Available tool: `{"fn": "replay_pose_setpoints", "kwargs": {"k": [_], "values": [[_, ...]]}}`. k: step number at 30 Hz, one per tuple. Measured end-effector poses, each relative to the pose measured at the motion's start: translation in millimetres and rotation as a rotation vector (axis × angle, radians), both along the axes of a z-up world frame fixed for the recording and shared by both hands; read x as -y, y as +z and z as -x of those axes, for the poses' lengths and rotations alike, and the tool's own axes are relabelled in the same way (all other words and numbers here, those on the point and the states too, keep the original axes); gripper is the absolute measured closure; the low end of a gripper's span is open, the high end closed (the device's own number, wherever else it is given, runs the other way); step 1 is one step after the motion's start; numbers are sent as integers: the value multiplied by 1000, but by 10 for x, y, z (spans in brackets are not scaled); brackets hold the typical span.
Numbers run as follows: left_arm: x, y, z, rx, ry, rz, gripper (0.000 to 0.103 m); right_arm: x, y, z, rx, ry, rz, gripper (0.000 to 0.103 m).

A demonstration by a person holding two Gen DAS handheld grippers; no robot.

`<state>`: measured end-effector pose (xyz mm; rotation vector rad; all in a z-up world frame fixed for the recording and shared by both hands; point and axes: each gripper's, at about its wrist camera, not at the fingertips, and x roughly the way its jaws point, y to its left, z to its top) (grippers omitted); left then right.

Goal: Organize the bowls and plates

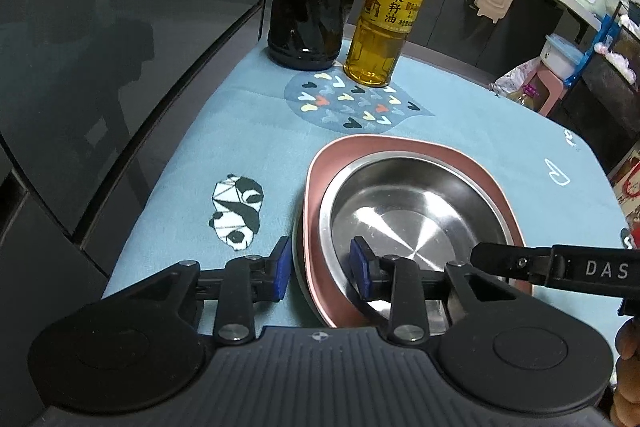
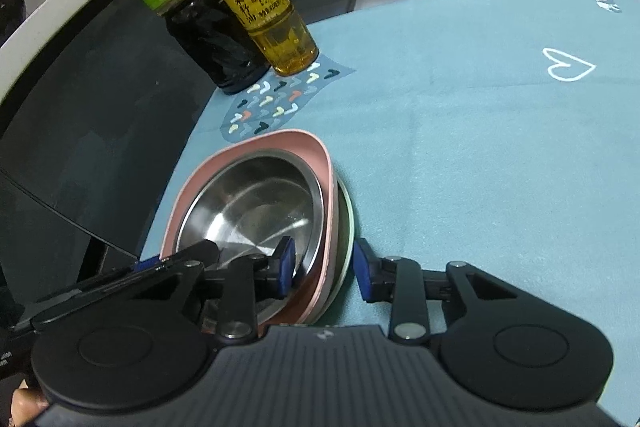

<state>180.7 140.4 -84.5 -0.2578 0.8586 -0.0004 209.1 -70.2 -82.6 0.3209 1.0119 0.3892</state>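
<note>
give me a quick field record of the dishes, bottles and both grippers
surface: blue cloth with panda and heart prints
stack: steel bowl inside pink dish, pale green plate underneath
bottles: dark bottle and oil bottle, upright, side by side behind the stack
left gripper: straddles the stack's near left rim, pads not clearly pressing
right gripper: straddles the stack's right rim, gap at the outer pad

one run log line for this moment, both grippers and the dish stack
left gripper: straddles stack rim | right gripper: straddles opposite rim | steel bowl in pink plate | grip: unclear
</note>
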Motion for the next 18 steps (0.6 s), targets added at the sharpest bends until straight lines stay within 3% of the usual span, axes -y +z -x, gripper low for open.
{"fn": "replay_pose_setpoints", "kwargs": {"k": [18], "values": [[57,503,403,108,-5,4,74,122,515,423,111,-21,-57,80]]}}
